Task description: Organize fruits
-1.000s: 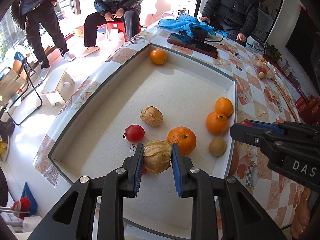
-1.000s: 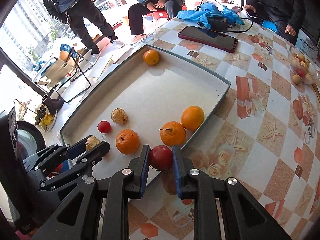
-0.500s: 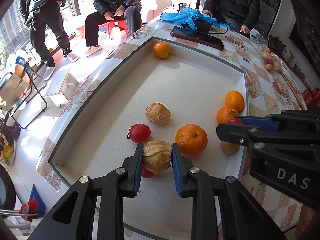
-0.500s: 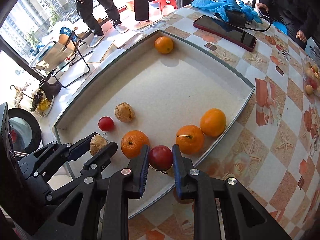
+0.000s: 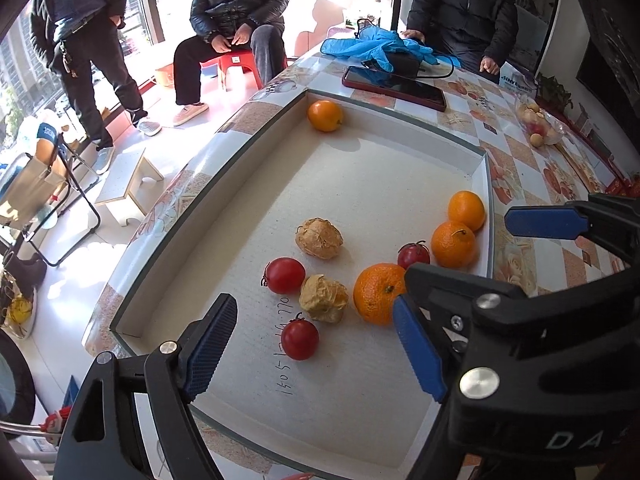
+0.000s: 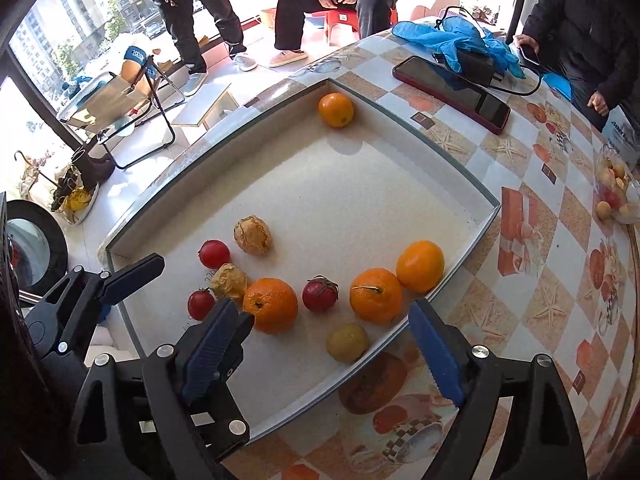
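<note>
Both grippers are opening, nothing pressed. The papery tan husk fruit (image 5: 323, 298) lies between the left gripper (image 5: 316, 350) fingers; the dark red round fruit (image 6: 319, 295) lies just ahead of the right gripper (image 6: 326, 354).

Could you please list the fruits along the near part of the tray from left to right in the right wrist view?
Small tomato → husked fruit → big orange → dark red fruit → yellow-green fruit → stemmed orange → smooth orange.
</note>
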A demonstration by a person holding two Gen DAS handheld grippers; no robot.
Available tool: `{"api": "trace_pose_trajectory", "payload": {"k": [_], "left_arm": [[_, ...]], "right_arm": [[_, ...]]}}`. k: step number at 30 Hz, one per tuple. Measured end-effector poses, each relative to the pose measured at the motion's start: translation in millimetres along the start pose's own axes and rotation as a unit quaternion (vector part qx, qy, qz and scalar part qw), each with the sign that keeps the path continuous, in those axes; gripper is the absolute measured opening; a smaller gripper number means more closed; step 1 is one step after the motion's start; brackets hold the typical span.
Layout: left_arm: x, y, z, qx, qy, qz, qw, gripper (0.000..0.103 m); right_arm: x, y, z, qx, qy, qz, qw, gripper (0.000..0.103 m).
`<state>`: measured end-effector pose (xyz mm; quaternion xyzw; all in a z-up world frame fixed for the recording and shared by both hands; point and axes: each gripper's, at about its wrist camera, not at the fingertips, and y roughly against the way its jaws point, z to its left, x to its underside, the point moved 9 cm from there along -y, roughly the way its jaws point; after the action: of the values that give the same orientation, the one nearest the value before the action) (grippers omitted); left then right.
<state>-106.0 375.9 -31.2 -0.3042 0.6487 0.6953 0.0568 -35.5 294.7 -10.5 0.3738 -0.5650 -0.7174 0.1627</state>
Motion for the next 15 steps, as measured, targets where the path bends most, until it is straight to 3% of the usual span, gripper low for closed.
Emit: {"api": "trace_pose_trajectory", "payload": {"k": [2, 3, 4, 8, 15], "left_arm": [[-1, 2, -1, 0.012, 0.005, 0.0, 0.9999, 0.09], [-1, 3, 0, 0.013, 0.008, 0.001, 0.9999, 0.094], [-2, 3, 0, 0.012, 0.01, 0.003, 0.9999, 0.103], [-3, 6, -1, 0.017, 0.009, 0.004, 0.9998, 0.103], [1, 12, 1, -0.008, -0.01, 0.005, 0.9999, 0.103]], "right_arm": [[0, 4, -2, 0.007, 0.002, -0.001, 1.0, 0.093], [1, 6, -4, 0.012, 0.001, 0.001, 1.0, 0.103], [2, 9, -7, 0.017, 0.001, 0.0, 1.0, 0.103], [5, 18, -16, 0.028, 0.0, 0.002, 1.0, 0.103], [16, 14, -27, 0.039, -0.017, 0.022, 0.999, 0.103]]}}
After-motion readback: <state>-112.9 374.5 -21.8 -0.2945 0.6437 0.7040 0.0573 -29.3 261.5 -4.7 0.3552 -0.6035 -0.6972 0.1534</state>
